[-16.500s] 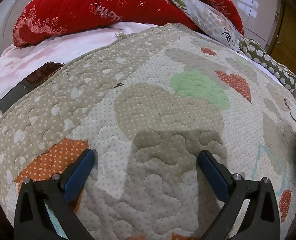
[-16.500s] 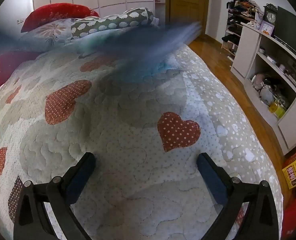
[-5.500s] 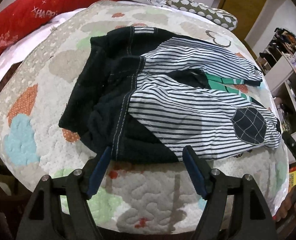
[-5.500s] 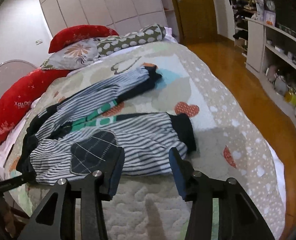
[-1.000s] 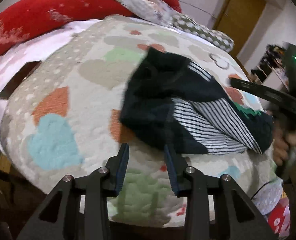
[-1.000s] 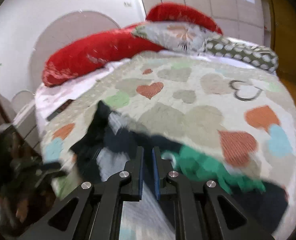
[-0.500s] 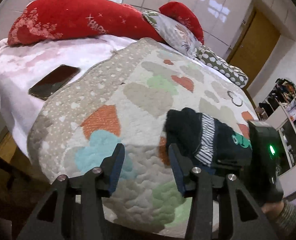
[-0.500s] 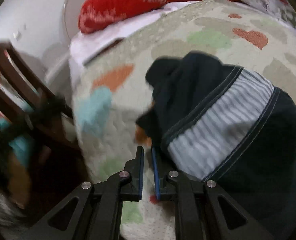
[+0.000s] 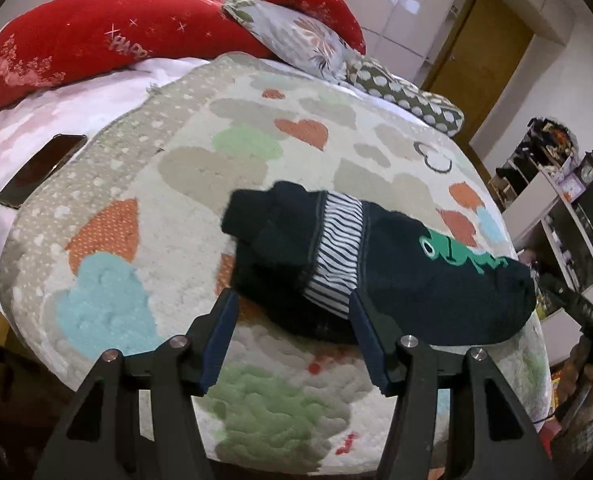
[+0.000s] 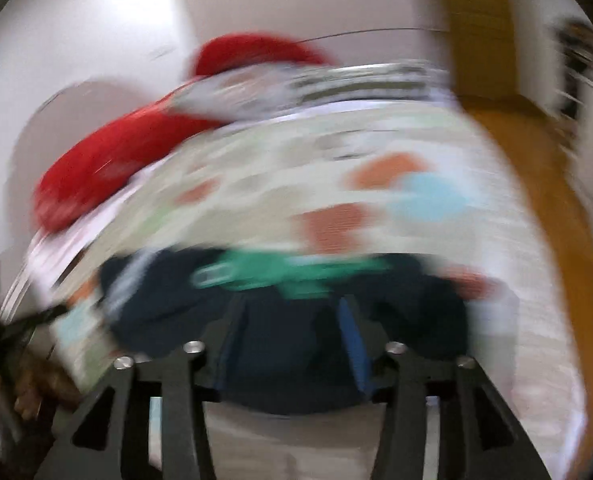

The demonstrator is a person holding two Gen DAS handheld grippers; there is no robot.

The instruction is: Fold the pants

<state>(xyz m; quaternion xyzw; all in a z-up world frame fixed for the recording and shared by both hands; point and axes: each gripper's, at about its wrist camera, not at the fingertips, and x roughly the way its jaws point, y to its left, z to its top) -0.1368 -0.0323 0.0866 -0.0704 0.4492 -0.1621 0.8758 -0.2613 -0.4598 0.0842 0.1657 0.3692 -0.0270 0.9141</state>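
Note:
The pants [image 9: 376,272] lie folded into a compact dark navy bundle with a striped band and a green print, on the heart-patterned quilt [image 9: 200,184] near the bed's front edge. My left gripper [image 9: 292,332] is open and empty, its fingertips just in front of the bundle. The right wrist view is heavily blurred; there the pants [image 10: 280,312] show as a dark mass with green print. My right gripper [image 10: 288,340] is open, its fingers on either side of the near edge of the bundle. It also shows at the far right of the left wrist view [image 9: 576,308].
Red pillows [image 9: 108,44], a floral pillow [image 9: 296,40] and a spotted pillow [image 9: 404,96] lie at the head of the bed. A phone [image 9: 42,170] rests on the white sheet at left. Shelves [image 9: 556,208] and a wooden door [image 9: 484,52] stand at right.
My right gripper has opened and let go of the pants, swinging fast around the bundle. My left gripper has opened wider and come closer to the bundle.

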